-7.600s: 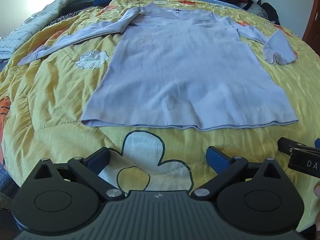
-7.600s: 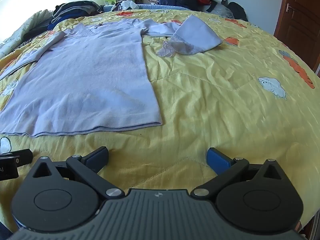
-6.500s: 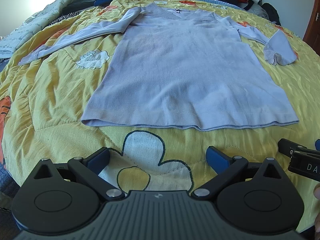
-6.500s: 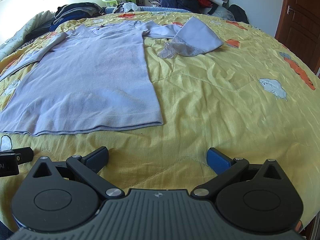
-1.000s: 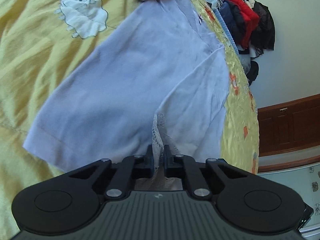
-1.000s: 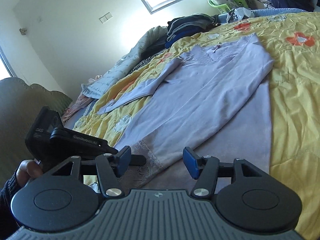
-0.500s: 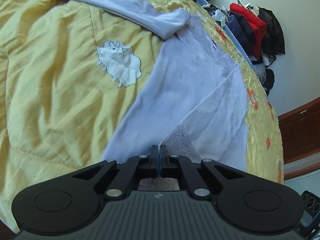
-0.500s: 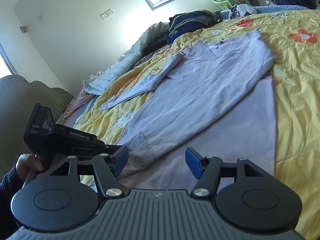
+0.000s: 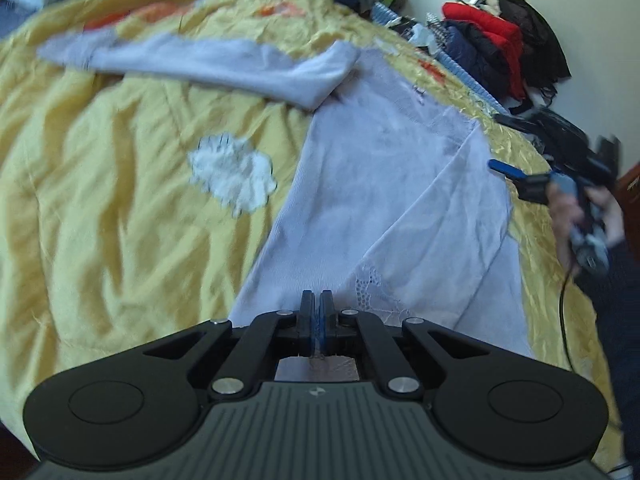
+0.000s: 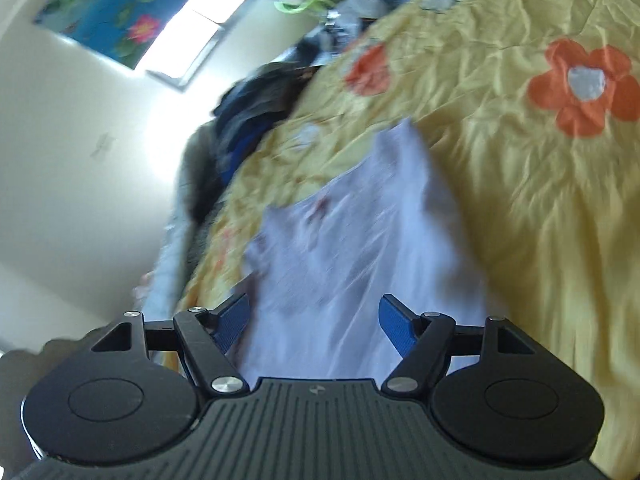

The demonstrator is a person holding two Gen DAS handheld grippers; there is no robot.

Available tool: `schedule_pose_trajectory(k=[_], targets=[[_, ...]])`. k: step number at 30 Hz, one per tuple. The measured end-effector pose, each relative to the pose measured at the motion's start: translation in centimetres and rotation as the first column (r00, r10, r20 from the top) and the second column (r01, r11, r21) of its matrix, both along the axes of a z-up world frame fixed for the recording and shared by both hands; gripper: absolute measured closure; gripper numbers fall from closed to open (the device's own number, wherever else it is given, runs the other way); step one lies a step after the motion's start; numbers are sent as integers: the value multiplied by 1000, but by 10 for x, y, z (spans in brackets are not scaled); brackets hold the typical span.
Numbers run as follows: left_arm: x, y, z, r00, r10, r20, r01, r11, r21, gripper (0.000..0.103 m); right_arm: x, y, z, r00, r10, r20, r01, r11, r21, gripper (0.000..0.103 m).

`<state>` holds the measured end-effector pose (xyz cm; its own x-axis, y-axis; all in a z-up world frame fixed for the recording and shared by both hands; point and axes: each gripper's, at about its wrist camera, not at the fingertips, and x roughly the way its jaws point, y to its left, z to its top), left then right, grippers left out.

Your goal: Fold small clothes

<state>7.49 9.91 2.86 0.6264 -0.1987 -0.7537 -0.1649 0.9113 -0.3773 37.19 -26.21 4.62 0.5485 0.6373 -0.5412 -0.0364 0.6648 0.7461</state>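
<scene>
A lavender long-sleeved top [image 9: 372,184] lies on the yellow quilt [image 9: 120,208]. Its right sleeve is folded across the body, with the lace cuff [image 9: 370,294] near the hem. Its left sleeve [image 9: 208,60] stretches out to the far left. My left gripper [image 9: 317,300] is shut at the hem beside the lace cuff; whether cloth is pinched between the pads is unclear. My right gripper [image 10: 314,320] is open and empty, tilted, above the top's shoulder part [image 10: 360,240]. It also shows in the left wrist view [image 9: 560,164], held in a hand at the right.
Piles of dark, red and blue clothes [image 9: 492,48] lie at the far edge of the bed. A wall with a window [image 10: 192,28] and a flower picture stands beyond. Orange flower prints [image 10: 584,84] mark the quilt. A cable hangs at the right.
My right gripper has swung up and away toward the top's shoulder, tilting sharply; the view is blurred. My left gripper stays shut at the cuff and has turned a little to the right.
</scene>
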Motion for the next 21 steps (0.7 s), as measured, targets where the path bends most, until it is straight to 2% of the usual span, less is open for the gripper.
schedule_pose_trajectory(k=[3,5,9,11,13,16,19,21], targets=[[-5,-3,19,998,21,66,-31,988,154,101,25,6,-15,1000,-15,-25,13,995,-103,29],[-8,-4,30,992,16,122,-40,979,202,100,28,8,-26,1000,-2,-21,0,993,-116,31],[-8,-23,36,972,-97,215,62,985,163,98,24,12,-29,997,34,65,-24,989,-146,33],[-4,-44,29,957,-185,223,152,976,155,98,25,16,-23,998,25,66,-13,983,-184,35],[0,-66,15,944,-260,204,228,959,167,97,25,16,-16,999,-14,49,23,984,-176,35],[7,-80,-6,952,-279,131,259,954,149,97,26,18,-7,997,19,75,-8,990,-138,31],[8,-77,-21,960,-266,92,255,960,118,97,34,21,-14,999,32,26,-26,979,-204,31],[7,-66,-28,967,-228,117,225,974,38,97,35,17,-21,998,41,37,-33,981,-193,34]])
